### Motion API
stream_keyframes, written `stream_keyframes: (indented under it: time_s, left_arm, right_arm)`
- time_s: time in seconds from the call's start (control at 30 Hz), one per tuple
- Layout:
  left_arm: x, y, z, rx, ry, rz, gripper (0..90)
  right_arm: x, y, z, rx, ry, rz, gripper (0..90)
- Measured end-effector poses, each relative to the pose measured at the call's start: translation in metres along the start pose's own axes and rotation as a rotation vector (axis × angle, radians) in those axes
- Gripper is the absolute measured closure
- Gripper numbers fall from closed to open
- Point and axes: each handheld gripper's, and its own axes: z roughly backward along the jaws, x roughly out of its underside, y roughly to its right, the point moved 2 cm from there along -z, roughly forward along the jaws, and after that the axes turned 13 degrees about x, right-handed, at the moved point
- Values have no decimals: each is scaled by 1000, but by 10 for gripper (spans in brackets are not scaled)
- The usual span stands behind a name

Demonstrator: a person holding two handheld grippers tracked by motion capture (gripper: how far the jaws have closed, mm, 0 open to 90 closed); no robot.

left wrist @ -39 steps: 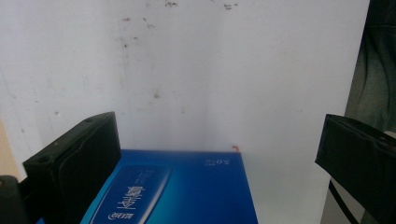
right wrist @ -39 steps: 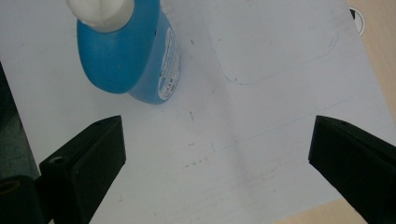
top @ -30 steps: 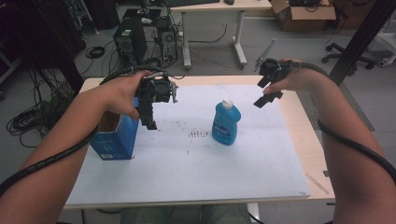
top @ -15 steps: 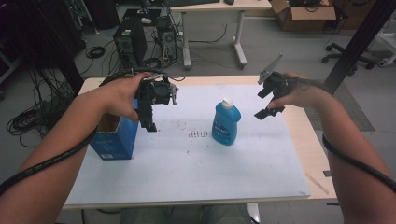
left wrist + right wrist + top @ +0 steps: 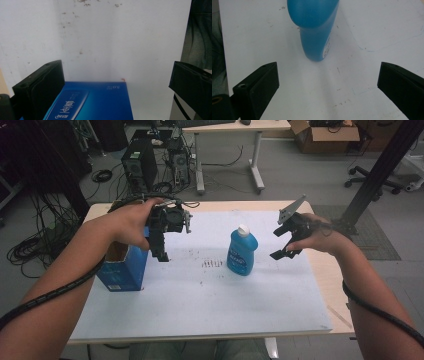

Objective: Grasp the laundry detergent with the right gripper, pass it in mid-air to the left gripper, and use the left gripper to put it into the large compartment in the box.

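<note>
High view: the blue bottle [image 5: 242,252] stands upright mid-worktop, the right gripper [image 5: 286,241] spread wide beside it; the left gripper [image 5: 161,251], also agape, hangs over the blue box [image 5: 123,268] (left edge). A hasty approach could topple the bottle.

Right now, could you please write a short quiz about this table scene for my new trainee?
1. True or false: the blue bottle stands upright with a white cap.
2. Which gripper hovers beside the open blue box: A) left gripper B) right gripper?
3. Fill in: both grippers' jaws are ____.

Key: 1 true; 2 A; 3 open, holding nothing.
</note>
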Motion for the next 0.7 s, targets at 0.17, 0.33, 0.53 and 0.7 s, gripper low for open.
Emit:
stream_keyframes:
  time_s: [0.17, 0.33, 0.53, 0.7]
  left_arm:
    - [-1, 1, 1, -2, 0, -2, 2]
    - [-1, 1, 2, -4, 1, -2, 2]
    - [-1, 2, 1, -2, 2, -8, 2]
    - [0, 3, 1, -4, -1, -6, 2]
  right_arm:
    - [5, -6, -6, 13, 47, -10, 37]
    - [10, -12, -12, 5, 59, -19, 37]
    - [15, -17, -18, -4, 83, -37, 35]
    - [23, -23, -26, -7, 101, -54, 35]
